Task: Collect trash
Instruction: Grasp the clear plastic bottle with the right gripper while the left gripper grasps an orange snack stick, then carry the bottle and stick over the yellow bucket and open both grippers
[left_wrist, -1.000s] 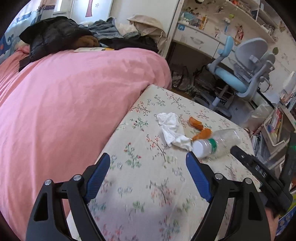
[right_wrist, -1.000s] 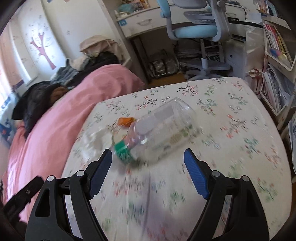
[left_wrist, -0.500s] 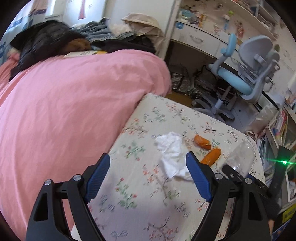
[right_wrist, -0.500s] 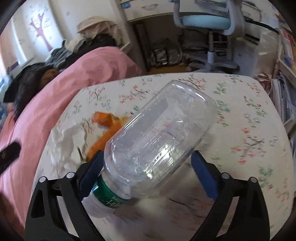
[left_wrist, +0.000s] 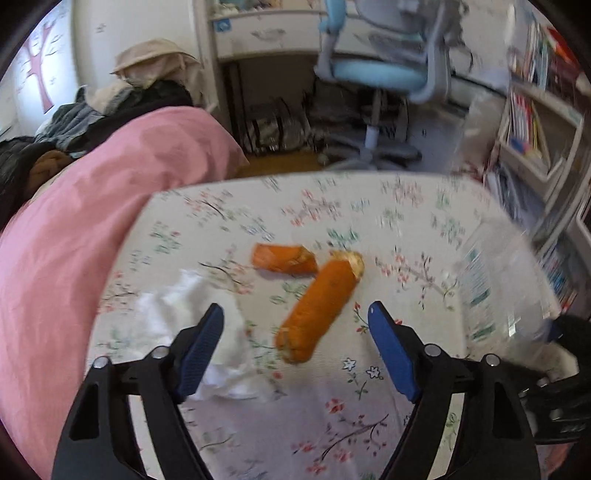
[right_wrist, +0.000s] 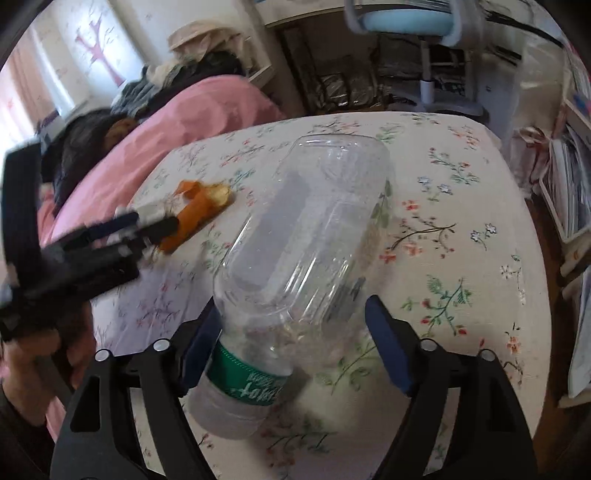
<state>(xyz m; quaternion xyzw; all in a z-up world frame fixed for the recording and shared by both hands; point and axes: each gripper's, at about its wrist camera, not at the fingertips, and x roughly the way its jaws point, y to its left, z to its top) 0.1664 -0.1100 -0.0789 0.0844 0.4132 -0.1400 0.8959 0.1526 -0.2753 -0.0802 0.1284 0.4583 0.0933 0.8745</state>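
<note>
Presently catalogued, all placed against the flower-printed tablecloth: one clear, empty plastic bottle with green label band, light, thin-walled, easily dented and slippery, lying between the blue pads of the right gripper, whose jaws stand wide and not visibly clamping; best taken across the ribbed body. Nothing shows inside it. Two orange peel pieces, soft and light, and one crumpled white tissue, limp, lie ahead of the left gripper, which is wide open and empty.
</note>
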